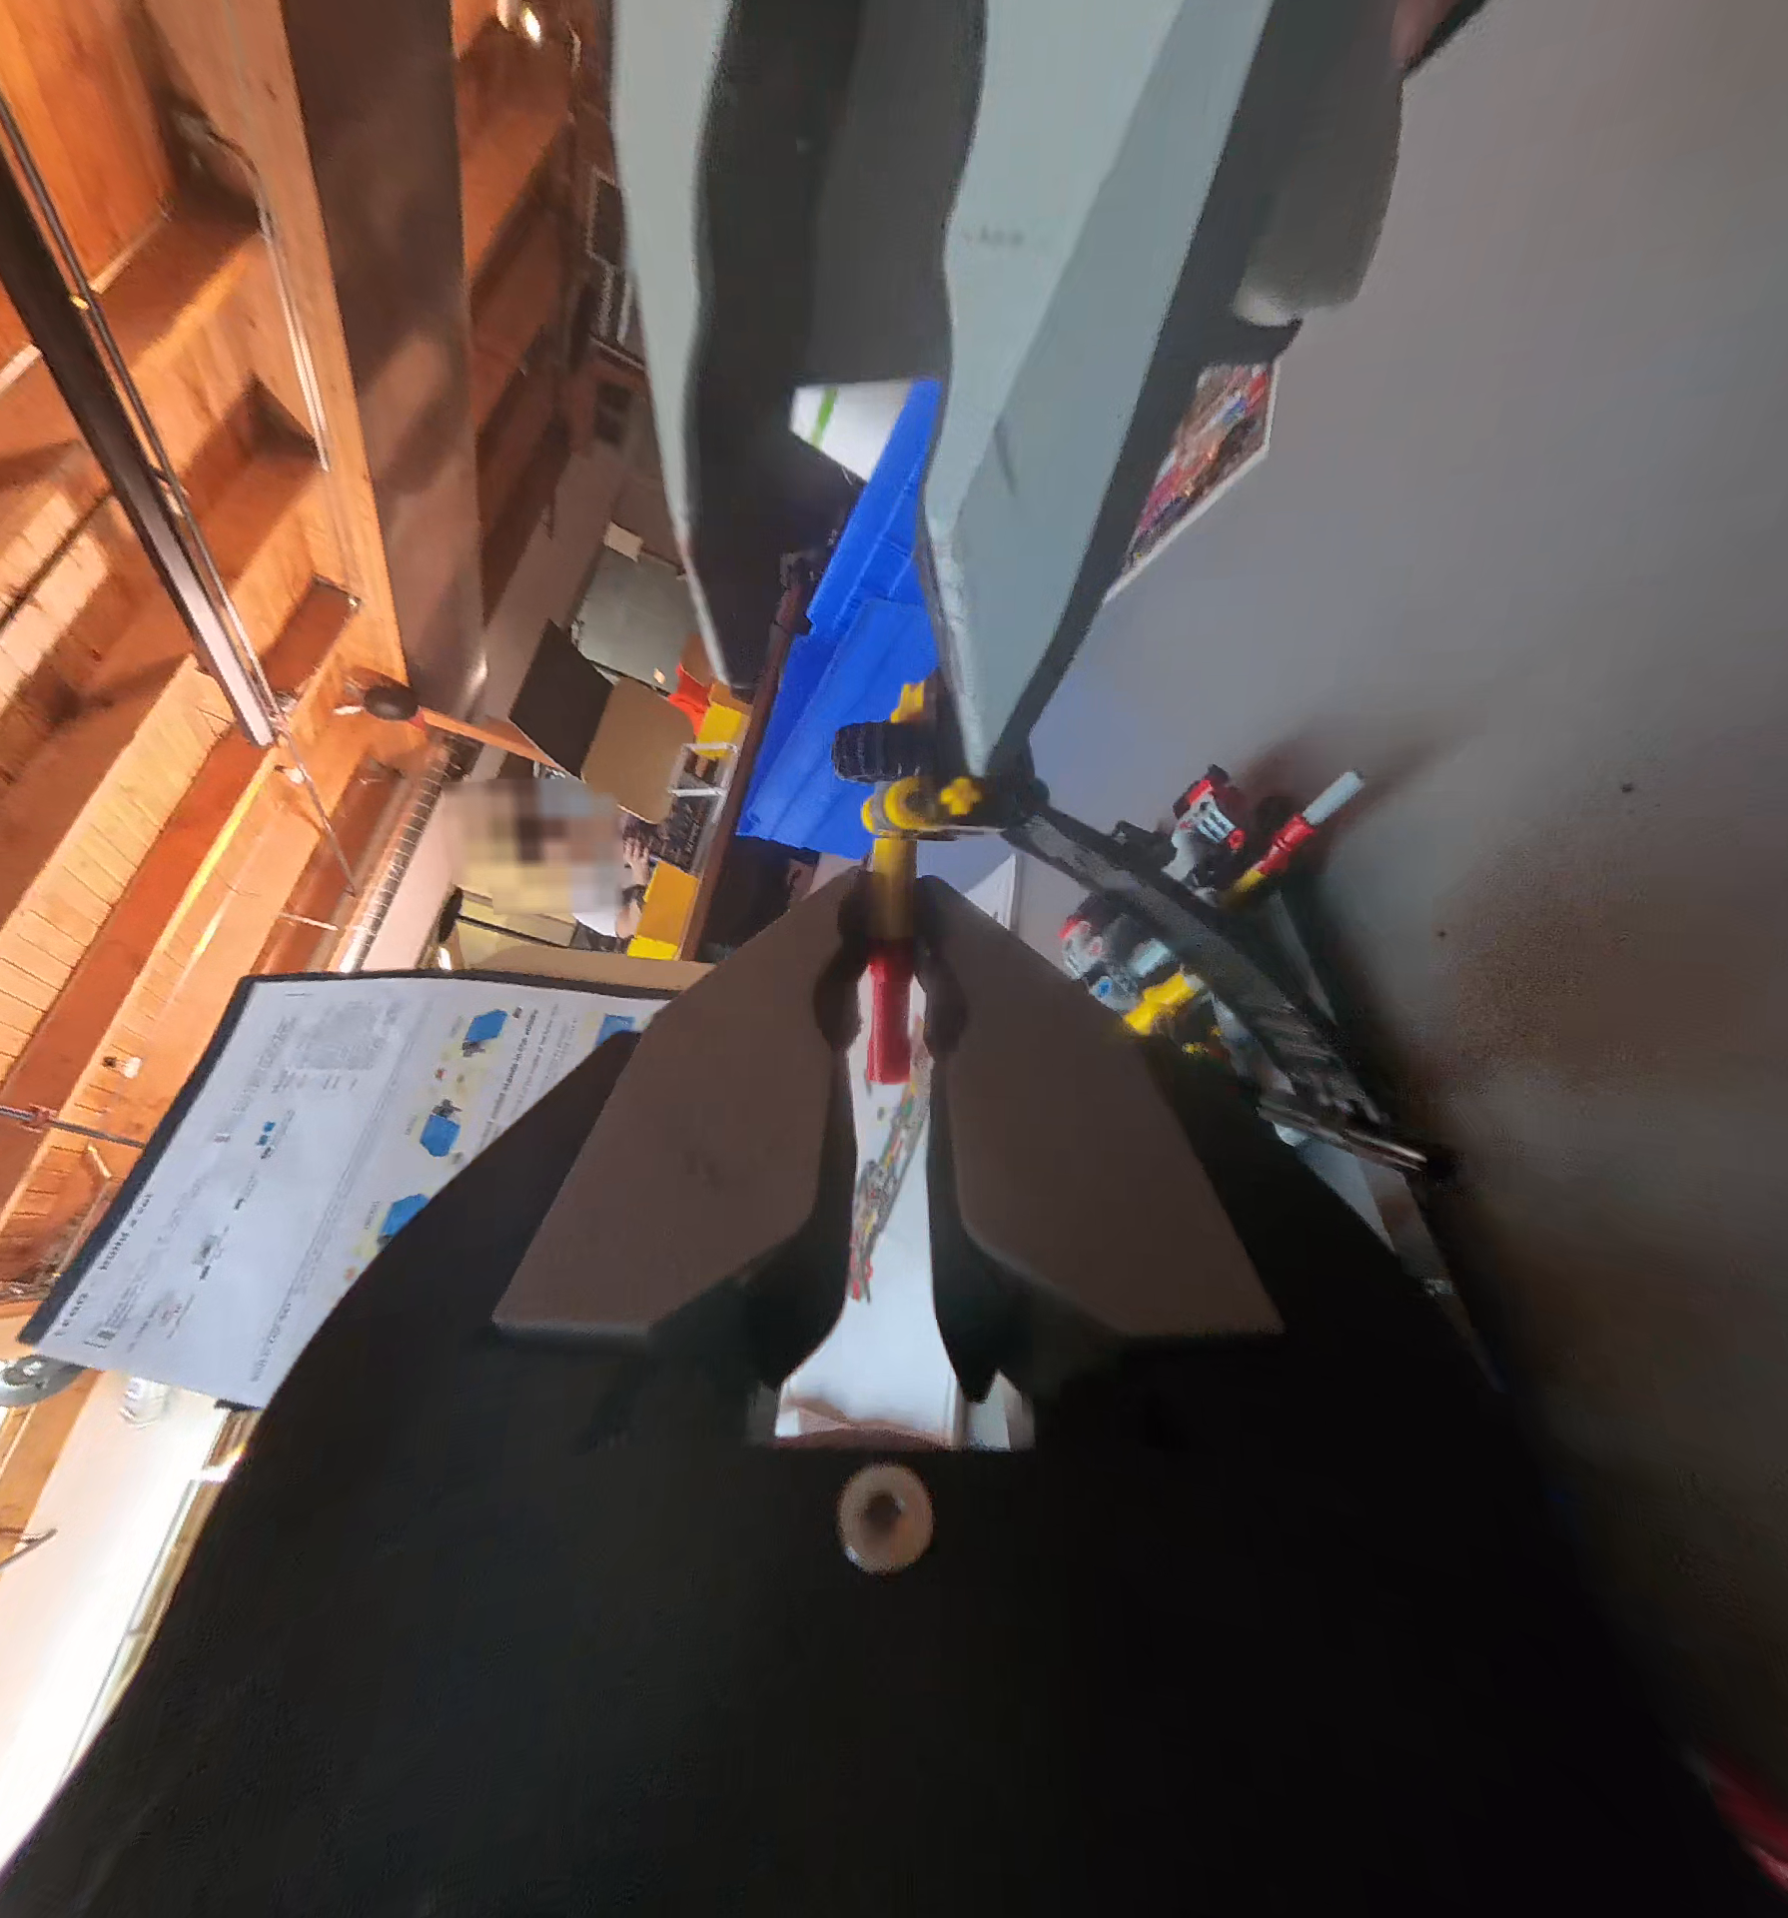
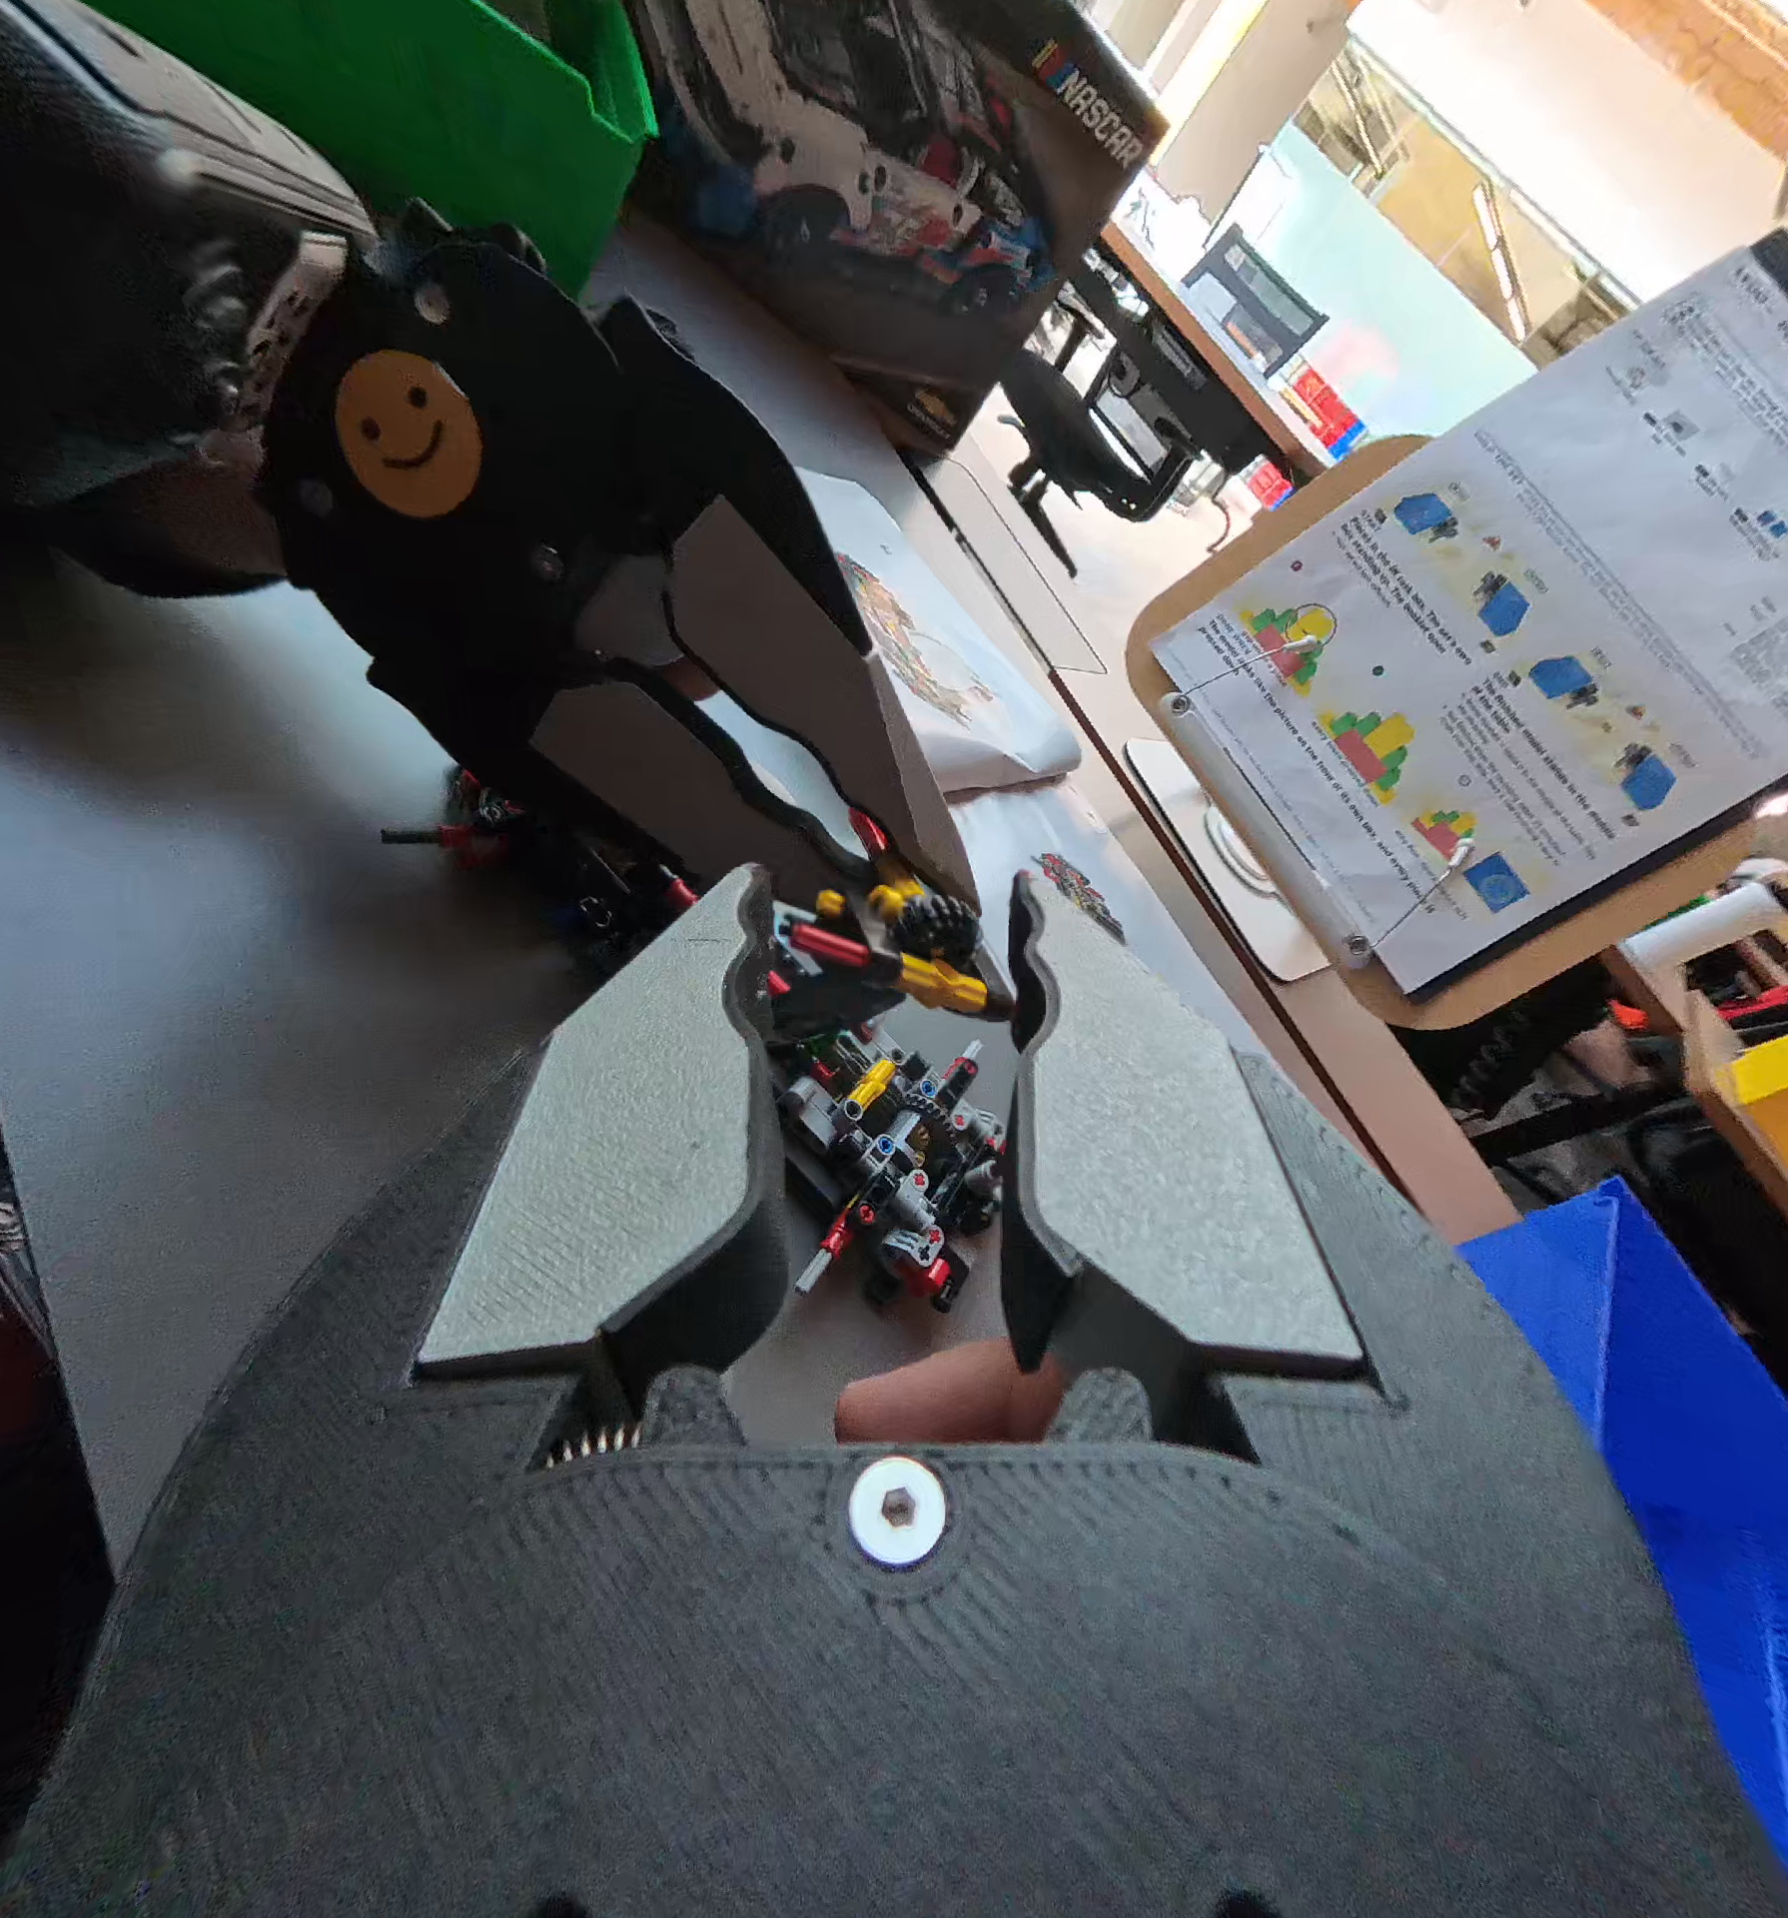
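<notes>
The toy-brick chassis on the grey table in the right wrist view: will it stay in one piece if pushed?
The toy-brick chassis probably slides as one stiff unit, since its beams look interlocked. Its protruding red-tipped axle seems likely to snag or pop off. Being small plastic, it probably feels light.

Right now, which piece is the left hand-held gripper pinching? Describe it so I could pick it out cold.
Start at the grey table, then the dark brick-built chassis lying on it. At the chassis's raised end, the left hand-held gripper is shut on a thin axle, yellow at the chassis end and red behind. Unlike the other coloured pins, it runs into a yellow connector beside a black gear.
</notes>
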The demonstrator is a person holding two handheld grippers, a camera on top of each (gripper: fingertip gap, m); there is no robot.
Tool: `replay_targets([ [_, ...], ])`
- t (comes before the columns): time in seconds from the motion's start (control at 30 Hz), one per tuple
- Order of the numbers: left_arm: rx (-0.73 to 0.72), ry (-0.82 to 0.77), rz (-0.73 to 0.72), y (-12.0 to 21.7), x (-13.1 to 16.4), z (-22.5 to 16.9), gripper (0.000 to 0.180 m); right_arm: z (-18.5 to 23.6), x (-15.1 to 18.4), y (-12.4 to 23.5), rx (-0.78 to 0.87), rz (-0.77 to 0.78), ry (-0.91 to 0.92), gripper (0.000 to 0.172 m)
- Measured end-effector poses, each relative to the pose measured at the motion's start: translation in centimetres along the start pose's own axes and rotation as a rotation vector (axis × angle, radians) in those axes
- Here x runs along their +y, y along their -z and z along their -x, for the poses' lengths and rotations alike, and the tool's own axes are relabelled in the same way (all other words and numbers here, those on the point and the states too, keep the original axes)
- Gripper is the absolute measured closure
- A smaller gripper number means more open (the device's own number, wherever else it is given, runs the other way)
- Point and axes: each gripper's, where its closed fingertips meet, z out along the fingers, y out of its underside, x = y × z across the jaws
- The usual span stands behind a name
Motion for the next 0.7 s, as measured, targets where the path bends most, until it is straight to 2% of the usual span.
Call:
replay_targets([
  [0.1,0.036,0.025,0.04,-0.3,0.5,-0.6,0.178,0.2,-0.2,0.0,0.004,0.018,0.016,0.13],
  [0.23,0.076,0.084,0.03,-0.2,-0.1,-1.0,0.177,-0.3,2.2,-0.9,0.051,0.145,0.102,0.143],
  [0.43,0.106,0.178,0.046,-0.5,-0.1,-1.1,0.177,-0.8,3.3,-1.0,0.077,0.205,0.106,0.144],
  [0.7,0.091,0.273,0.057,-0.1,-1.2,-0.1,0.177,-1.5,2.5,-0.7,0.164,0.266,0.35,0.143],
])
